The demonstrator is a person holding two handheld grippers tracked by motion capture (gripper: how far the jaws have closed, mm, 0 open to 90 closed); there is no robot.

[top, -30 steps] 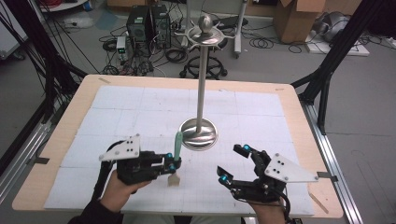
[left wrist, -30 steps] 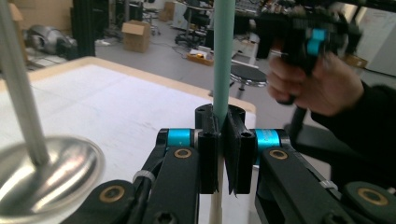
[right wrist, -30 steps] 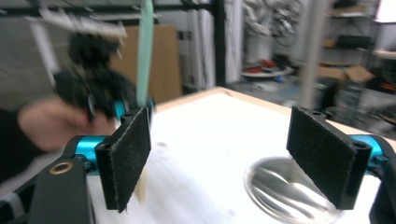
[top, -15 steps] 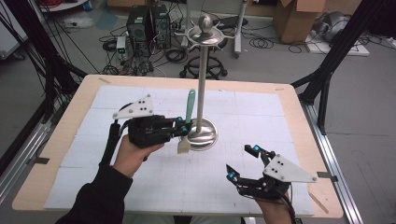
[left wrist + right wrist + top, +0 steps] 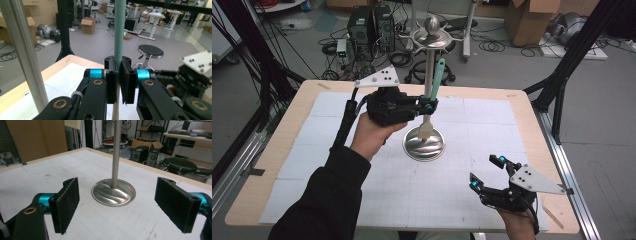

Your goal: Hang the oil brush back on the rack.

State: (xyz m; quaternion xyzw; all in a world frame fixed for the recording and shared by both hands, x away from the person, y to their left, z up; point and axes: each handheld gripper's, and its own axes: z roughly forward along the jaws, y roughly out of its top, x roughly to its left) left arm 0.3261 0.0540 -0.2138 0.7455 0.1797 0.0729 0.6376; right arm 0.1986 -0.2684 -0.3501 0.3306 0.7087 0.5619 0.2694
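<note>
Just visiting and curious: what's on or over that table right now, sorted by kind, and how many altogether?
Hand-held grippers: 2, the left hand-held gripper and the right hand-held gripper
Metal stand: 1
Teal-handled utensil, clamped upright in the left one: 1
White grid mat: 1
Total: 5

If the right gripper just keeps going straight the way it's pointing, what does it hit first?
Most likely the stand's round metal base, centred between the open right gripper jaws, with only bare table before it.
</note>
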